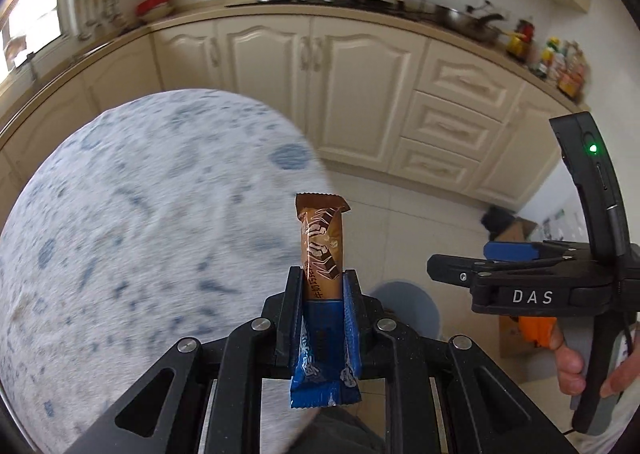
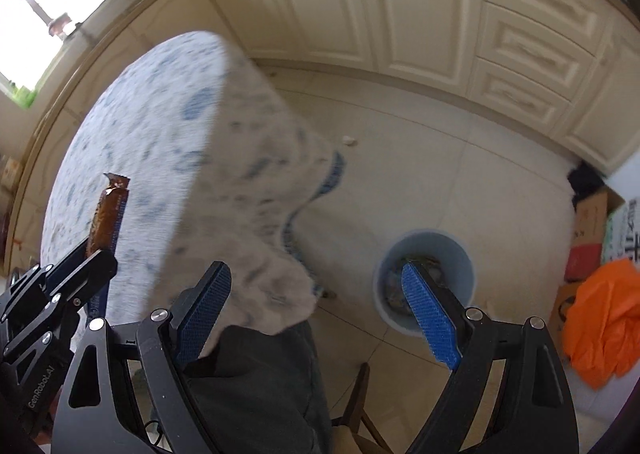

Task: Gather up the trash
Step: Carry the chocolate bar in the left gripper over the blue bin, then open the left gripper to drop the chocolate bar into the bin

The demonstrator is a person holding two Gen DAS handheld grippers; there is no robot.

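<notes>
Bin (image 2: 426, 254) contents blurred behind right gripper (image 2: 316, 318); wrapper (image 1: 322, 246) base clamped.

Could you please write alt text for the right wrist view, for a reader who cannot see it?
The right gripper points down with its jaws wide open and empty, above a grey bin on the tiled floor. At left, the left gripper is shut on a brown snack wrapper beside a table with a blue-patterned cloth.

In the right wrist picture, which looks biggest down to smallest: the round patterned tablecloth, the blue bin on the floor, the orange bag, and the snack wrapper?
As they look in that view:
1. Tablecloth, by far
2. Orange bag and blue bin, too alike to rank
3. Snack wrapper, smallest, though partly hidden in the left claw
</notes>
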